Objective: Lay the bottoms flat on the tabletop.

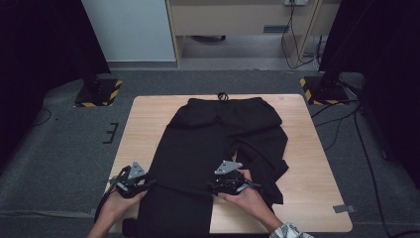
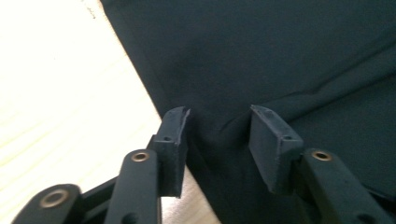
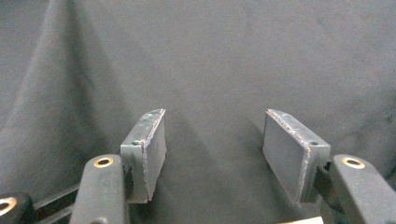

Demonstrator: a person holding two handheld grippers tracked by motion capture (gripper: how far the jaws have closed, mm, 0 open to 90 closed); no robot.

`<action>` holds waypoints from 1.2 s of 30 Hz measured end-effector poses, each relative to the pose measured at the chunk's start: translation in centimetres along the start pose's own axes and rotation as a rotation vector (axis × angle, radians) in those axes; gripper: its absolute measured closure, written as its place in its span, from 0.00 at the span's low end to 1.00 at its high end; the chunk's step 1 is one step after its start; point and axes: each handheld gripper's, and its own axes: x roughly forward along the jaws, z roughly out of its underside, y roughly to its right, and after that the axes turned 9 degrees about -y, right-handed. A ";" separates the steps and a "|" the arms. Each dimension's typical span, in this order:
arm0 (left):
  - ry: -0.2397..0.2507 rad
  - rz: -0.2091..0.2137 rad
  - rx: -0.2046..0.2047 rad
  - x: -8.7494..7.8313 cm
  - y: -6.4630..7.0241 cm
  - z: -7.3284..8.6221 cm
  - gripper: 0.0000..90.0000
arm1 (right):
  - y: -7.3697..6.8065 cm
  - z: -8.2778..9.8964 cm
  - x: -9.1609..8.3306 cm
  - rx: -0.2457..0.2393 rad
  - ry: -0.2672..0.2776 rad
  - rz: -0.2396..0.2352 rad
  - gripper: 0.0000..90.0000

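Observation:
A pair of black trousers (image 1: 218, 134) lies flat on the light wooden table (image 1: 148, 119), waistband at the far edge and legs toward me. My left gripper (image 1: 148, 184) sits at the left edge of the near leg. In the left gripper view its jaws (image 2: 219, 126) stand open, with the trousers (image 2: 280, 46) edge and a raised fold lying between them, beside bare table (image 2: 56, 93). My right gripper (image 1: 213, 187) rests on the same leg's right side. Its jaws (image 3: 212, 135) are open over smooth black fabric (image 3: 210, 56), with nothing pinched.
The second leg (image 1: 270, 163) lies rumpled to the right of my right hand. A drawstring (image 1: 223, 95) pokes out at the waistband. Two black stands with yellow-striped bases (image 1: 96, 91) (image 1: 324, 89) flank the table's far corners. Cables (image 1: 341, 124) run over the floor at right.

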 end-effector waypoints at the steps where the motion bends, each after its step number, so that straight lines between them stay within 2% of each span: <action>1: -0.007 -0.002 -0.014 0.1 -0.2 -0.1 0.58 | 0.0 0.0 0.0 -0.001 0.002 -0.002 0.44; 3: -0.011 0.018 -0.057 0.3 -0.4 -0.4 0.52 | 0.4 0.0 0.1 0.011 0.007 0.005 0.43; 5: -0.003 0.028 -0.055 0.3 0.1 -0.6 0.50 | 1.2 -0.2 0.3 0.025 0.012 0.036 0.43; 7: 0.007 0.028 -0.043 0.0 0.9 -0.7 0.48 | 2.1 -0.3 0.6 0.065 0.022 0.063 0.43; 9: 0.000 0.023 -0.041 -0.4 1.7 -0.7 0.45 | 2.8 -0.5 0.7 0.085 0.019 0.085 0.43; 11: 0.003 0.023 -0.040 -0.8 2.1 -0.4 0.42 | 3.4 -0.7 0.8 0.097 0.024 0.126 0.43; 15: -0.008 0.014 -0.075 -1.6 2.1 1.1 0.36 | 4.4 -0.7 0.8 0.132 0.022 0.136 0.43; 18: -0.024 0.021 -0.076 -1.7 2.3 2.0 0.35 | 4.6 -0.7 0.8 0.137 0.021 0.134 0.43; 21: -0.020 0.081 -0.067 -1.8 2.4 2.5 0.45 | 4.5 -0.7 0.8 0.132 0.021 0.133 0.44; 25: -0.034 0.111 -0.026 -2.2 2.8 2.5 0.72 | 4.5 -0.7 0.8 0.130 0.021 0.133 0.44; 28: -0.057 0.108 -0.002 -2.4 2.8 2.4 0.88 | 4.5 -0.7 0.8 0.130 0.021 0.134 0.44; 30: -0.074 0.081 0.009 -2.3 2.3 2.1 0.94 | 4.5 -0.7 0.8 0.125 0.019 0.133 0.44; 34: -0.074 0.037 -0.008 -1.5 0.1 1.3 0.97 | 4.5 -1.0 0.9 0.119 0.008 0.130 0.44; 35: -0.065 0.041 -0.024 -1.2 -0.4 1.0 0.97 | 4.5 -1.1 1.0 0.115 0.008 0.132 0.44; 36: -0.057 0.042 -0.022 -0.9 -0.8 0.8 0.97 | 4.5 -1.2 1.0 0.113 0.005 0.130 0.44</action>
